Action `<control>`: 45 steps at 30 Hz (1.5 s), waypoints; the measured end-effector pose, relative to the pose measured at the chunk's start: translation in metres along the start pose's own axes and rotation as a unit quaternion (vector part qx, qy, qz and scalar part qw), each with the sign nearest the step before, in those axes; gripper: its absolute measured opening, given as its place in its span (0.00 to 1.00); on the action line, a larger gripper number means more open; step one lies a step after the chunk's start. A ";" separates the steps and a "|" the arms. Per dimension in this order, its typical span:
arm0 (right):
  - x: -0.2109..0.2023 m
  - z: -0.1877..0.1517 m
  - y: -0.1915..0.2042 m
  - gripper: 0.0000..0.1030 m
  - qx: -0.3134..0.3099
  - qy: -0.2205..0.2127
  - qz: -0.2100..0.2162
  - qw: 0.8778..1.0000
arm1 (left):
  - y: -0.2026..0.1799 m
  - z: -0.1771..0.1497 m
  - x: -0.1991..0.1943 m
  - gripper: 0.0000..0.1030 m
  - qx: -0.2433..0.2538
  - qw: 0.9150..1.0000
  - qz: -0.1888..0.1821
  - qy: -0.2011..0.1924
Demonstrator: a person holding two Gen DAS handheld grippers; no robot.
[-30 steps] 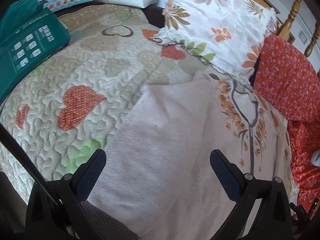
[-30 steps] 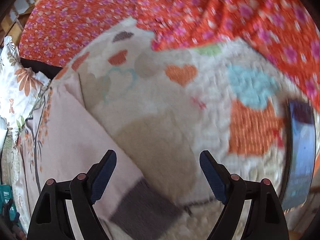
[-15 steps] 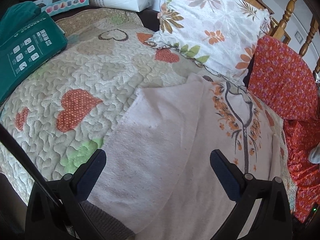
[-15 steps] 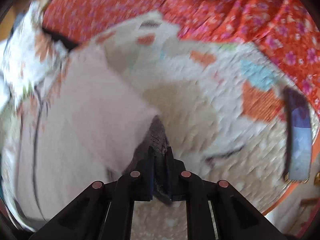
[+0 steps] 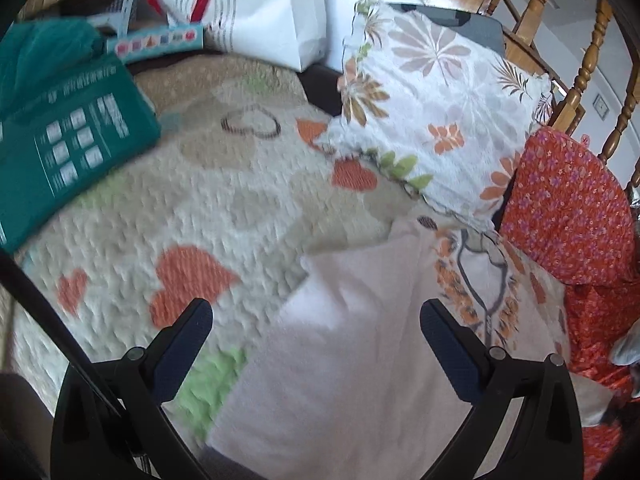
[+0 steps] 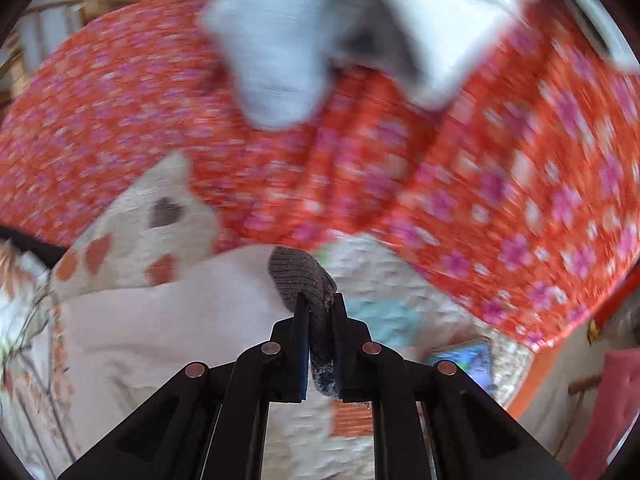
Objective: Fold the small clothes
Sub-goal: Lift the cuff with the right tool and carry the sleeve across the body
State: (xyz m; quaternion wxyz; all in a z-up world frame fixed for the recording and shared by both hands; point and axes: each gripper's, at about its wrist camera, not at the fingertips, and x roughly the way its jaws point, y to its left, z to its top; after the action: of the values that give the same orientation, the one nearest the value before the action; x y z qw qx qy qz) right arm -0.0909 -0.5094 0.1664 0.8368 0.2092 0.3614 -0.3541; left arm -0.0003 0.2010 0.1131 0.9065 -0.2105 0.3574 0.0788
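Bed under heart-print quilt (image 5: 208, 216). On quilt: pale pink garment (image 5: 360, 360) spread flat, green box (image 5: 68, 148) at left edge, floral pillow (image 5: 440, 112) at head, orange floral cloth (image 6: 460, 200) on right side, phone (image 6: 468, 364) near right edge.

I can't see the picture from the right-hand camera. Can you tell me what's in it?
The right tongs are shut on the grey knitted cuff of a pale pink top, lifting it off a quilt with hearts. Behind lies an orange flowered cloth, with blurry pale clothes on it.
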 end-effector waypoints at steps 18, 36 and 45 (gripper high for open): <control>-0.040 -0.212 0.445 0.10 -0.341 0.102 0.298 0.886 | 0.066 0.017 -0.003 1.00 -0.102 0.995 -0.001 0.010; -0.030 -0.287 0.535 0.29 -0.396 0.169 0.348 0.832 | 0.075 0.019 0.002 1.00 -0.126 0.992 -0.006 0.018; -0.076 -0.320 0.486 0.55 -0.451 0.155 0.388 0.788 | 0.106 0.020 -0.012 1.00 -0.170 0.985 0.018 -0.008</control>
State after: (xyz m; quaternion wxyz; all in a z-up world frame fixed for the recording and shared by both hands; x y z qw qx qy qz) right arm 0.0872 0.0395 0.0608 0.8355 -0.0175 0.4934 0.2411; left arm -0.0271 0.3050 0.1000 0.8587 -0.3547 0.3353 0.1563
